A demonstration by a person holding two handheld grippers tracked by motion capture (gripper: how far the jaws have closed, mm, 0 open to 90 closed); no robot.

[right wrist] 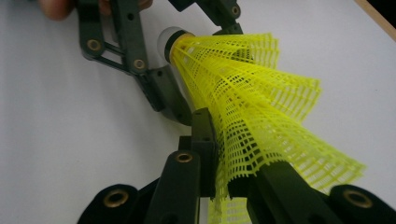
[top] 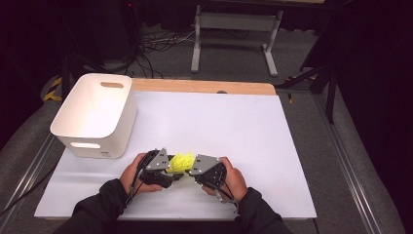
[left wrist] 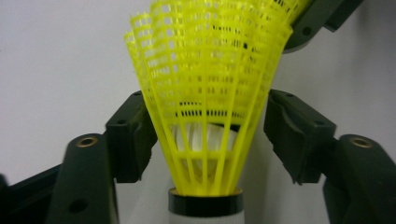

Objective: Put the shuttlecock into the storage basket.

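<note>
A stack of nested yellow shuttlecocks (top: 181, 162) hangs between my two grippers over the white tabletop (top: 234, 126). In the left gripper view the plastic skirt (left wrist: 205, 84) rises from a white cork with a black band (left wrist: 205, 205), and a second white cork shows inside the skirt. My left gripper (left wrist: 205, 126) has its jaws on both sides of the skirt, very close to it, with no squeeze showing. My right gripper (right wrist: 224, 140) is shut on the wide end of the skirt (right wrist: 261, 107). The left gripper (right wrist: 208, 70) straddles the cork end there.
A white plastic bin (top: 95, 112) with handle slots stands at the table's left rear. A wooden strip (top: 204, 87) edges the far side. Beyond it are a grey metal stand (top: 234, 29) and cables on the floor.
</note>
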